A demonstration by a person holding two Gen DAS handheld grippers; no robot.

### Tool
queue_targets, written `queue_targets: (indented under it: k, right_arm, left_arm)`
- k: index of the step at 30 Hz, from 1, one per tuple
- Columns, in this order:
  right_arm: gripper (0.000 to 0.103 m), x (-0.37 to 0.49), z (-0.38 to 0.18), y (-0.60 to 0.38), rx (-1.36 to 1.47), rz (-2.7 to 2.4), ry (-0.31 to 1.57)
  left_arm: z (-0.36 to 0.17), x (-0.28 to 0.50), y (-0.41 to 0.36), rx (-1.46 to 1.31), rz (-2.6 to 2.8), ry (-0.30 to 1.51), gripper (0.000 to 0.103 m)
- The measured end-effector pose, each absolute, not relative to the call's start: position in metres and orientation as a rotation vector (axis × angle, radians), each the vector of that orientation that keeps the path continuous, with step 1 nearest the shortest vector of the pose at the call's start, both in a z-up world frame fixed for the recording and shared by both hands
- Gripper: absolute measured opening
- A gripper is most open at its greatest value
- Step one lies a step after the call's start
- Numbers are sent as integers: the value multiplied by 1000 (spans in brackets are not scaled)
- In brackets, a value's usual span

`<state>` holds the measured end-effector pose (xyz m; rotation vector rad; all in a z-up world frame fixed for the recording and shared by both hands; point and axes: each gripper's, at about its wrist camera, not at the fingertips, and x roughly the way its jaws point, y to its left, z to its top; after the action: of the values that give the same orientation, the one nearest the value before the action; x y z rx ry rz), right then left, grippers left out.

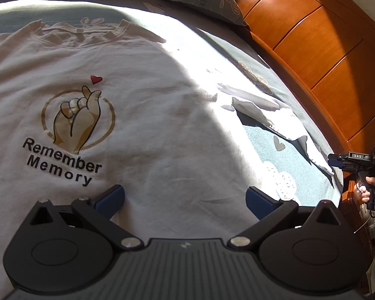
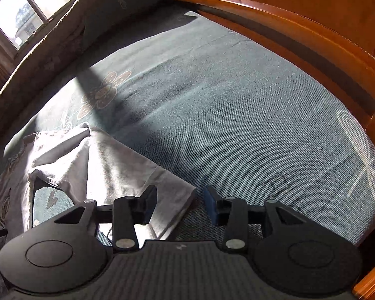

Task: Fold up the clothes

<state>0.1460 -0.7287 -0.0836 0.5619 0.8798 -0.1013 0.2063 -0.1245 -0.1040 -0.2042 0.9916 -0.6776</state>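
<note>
White T-shirt (image 1: 142,115) print: left view only | window (image 2: 17,12): right view | both claws open, empty

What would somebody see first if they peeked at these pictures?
First, the white T-shirt spread flat on the blue-green bedsheet, with a finger-heart drawing and the words "Remember Memory" on its front. A strong patch of sunlight cuts across the shirt, leaving one sleeve bright and crumpled near the right gripper. Behind the bed runs a shiny orange wooden headboard.
</note>
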Motion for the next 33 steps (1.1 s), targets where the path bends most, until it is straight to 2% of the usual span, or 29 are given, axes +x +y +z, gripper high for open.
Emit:
queue_targets:
  k: [3,8,10,11,12,19,22,24,26,28,29,33]
  right_arm:
    - [52,131,-98,-732,720,-79,775]
    - [50,138,-114,-732,820,-56,693]
    - [26,143,-116,-730,811,-80,690]
    - [20,145,-117,-729,800,-95,691]
    - [9,145,-115,-726,777,-115,696]
    - [7,158,-87,-731,623,-251,661]
    - [11,170,-77,-736,567,-313,662]
    - [20,181,-72,-731,495,-391,700]
    - [29,187,-62,-711,403,-405,698]
    - [49,197,-53,-682,352,-338,677]
    - [54,205,-52,-664,333,-272,683]
    - [56,255,-54,-585,262,-46,746]
  left_arm:
    - [-104,206,-125,-201,-674,989,102]
    - [-104,205,-125,-195,-670,987,102]
    - [-104,205,-125,-196,-671,986,102]
    - [-104,204,-125,-195,-673,985,102]
    - [-104,205,-125,-194,-673,985,102]
    - [-104,207,-125,-203,-669,995,102]
    - [-104,207,-125,-201,-666,995,102]
    - [-104,206,-125,-197,-669,994,102]
    - [-104,207,-125,-196,-668,994,102]
    - [-103,207,-126,-196,-664,997,102]
    - [-102,207,-126,-191,-662,1001,102]
    - [-97,206,-127,-162,-628,1003,102]
